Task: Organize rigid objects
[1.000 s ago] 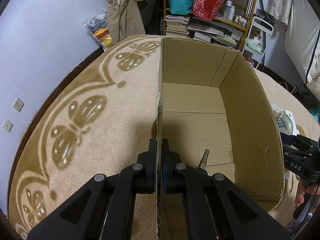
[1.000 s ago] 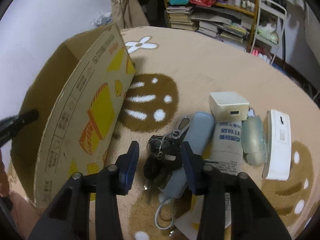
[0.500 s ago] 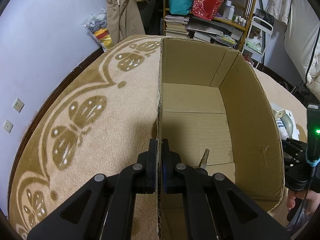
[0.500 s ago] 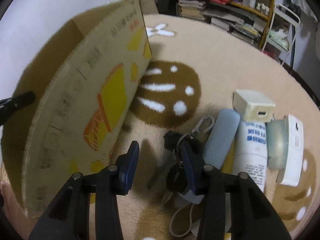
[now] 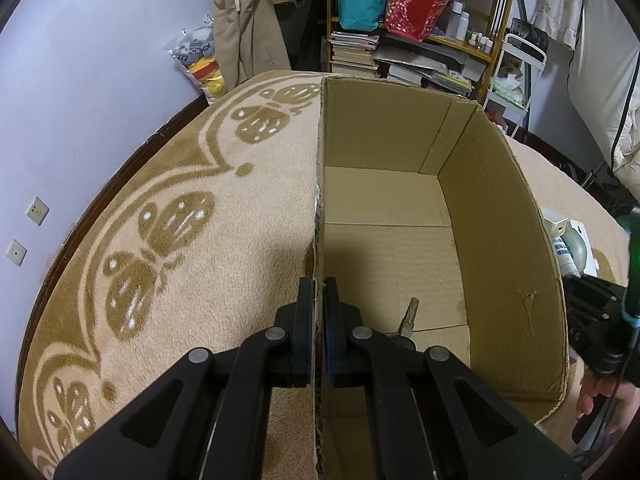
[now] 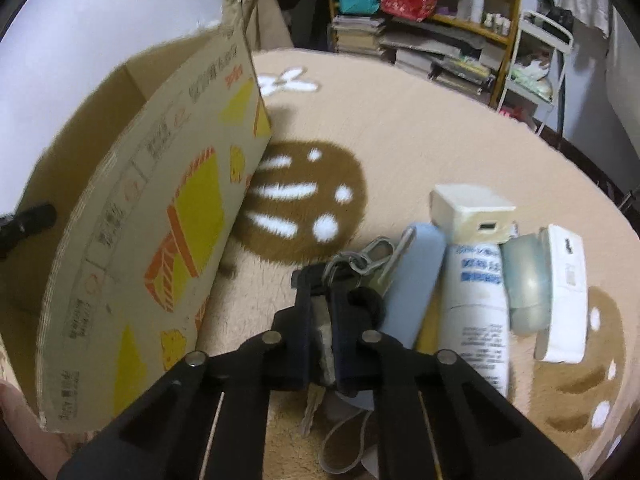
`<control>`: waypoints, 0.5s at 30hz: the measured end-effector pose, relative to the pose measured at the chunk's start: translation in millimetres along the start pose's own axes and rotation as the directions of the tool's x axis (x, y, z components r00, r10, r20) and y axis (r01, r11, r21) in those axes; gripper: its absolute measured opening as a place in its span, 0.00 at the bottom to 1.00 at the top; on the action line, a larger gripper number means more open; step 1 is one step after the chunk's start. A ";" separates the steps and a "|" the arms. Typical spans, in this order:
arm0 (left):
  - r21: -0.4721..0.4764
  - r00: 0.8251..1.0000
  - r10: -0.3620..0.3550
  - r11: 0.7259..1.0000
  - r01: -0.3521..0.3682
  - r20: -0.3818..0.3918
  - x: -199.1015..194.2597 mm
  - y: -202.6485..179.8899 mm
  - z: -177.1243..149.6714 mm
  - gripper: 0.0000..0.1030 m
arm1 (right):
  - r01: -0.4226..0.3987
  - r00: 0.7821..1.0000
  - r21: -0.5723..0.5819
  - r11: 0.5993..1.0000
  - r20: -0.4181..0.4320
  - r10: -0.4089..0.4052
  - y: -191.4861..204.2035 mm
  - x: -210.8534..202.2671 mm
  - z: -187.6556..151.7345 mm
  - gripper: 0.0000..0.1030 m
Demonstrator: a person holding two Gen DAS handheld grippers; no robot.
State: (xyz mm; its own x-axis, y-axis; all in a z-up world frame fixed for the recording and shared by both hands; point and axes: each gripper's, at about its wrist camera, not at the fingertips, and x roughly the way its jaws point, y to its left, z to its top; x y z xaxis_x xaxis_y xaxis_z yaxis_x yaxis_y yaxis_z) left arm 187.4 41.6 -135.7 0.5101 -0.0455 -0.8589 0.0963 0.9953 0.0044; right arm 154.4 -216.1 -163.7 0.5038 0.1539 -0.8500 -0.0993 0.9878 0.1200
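An open cardboard box [image 5: 500,216] stands on the beige rug. My left gripper [image 5: 319,300] is shut on the box's left wall. One key [image 5: 409,318] lies on the box floor. In the right wrist view the box's printed outer wall [image 6: 160,240] is at the left. My right gripper [image 6: 320,288] is shut on a bunch of keys [image 6: 352,268] with a carabiner, just above the rug. Beside it lie a blue case [image 6: 416,280], a white tube [image 6: 476,300], a white charger cube [image 6: 472,212], a pale green object [image 6: 524,280] and a white device [image 6: 564,292].
A rug with brown patterns [image 5: 160,240] covers the floor. A shelf with books and bags [image 5: 400,20] stands behind the box. The wall [image 5: 80,80] runs along the left. The right gripper and the hand holding it [image 5: 600,360] show beside the box's right wall.
My right gripper closed from open onto the bunch of keys and has lifted slightly. My left gripper stayed clamped on the box wall.
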 end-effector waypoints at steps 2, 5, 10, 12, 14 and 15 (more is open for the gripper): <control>0.000 1.000 0.001 1.000 -0.001 -0.001 0.2 -0.1 0.2 0.04 | 0.004 1.000 0.010 1.000 0.030 -0.005 -2.2 -5.9 4.8 0.10; 0.005 1.000 0.004 1.000 -0.004 0.000 -0.2 -0.1 0.0 0.04 | -0.004 0.998 0.039 0.999 0.055 0.002 -6.4 -16.2 8.1 0.10; 0.003 1.000 0.003 1.000 -0.003 0.000 -1.3 0.0 1.0 0.04 | -0.035 0.989 0.055 0.998 0.143 0.027 -3.0 -44.5 21.4 0.01; 0.006 1.000 0.005 1.000 -0.005 0.001 -1.1 -0.5 0.7 0.04 | -0.055 0.979 0.048 0.997 0.198 0.044 1.3 -63.6 31.8 0.01; 0.009 1.000 0.008 1.000 -0.008 0.002 -1.9 -0.6 0.7 0.04 | -0.068 0.970 0.034 0.997 0.237 0.058 5.3 -77.5 38.3 0.01; 0.010 1.000 0.010 1.000 -0.010 0.003 -2.4 -0.6 1.0 0.04 | -0.081 0.966 0.028 0.996 0.248 0.072 6.7 -81.5 40.5 0.01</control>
State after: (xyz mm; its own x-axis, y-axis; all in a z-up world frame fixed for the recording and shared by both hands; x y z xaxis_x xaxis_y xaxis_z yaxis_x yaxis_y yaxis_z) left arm 186.9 41.1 -133.1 0.5136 -0.0358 -0.8573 0.0995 0.9949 0.0180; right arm 147.5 -221.1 -72.9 0.6923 0.2255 -0.6855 -0.1155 0.9723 0.2032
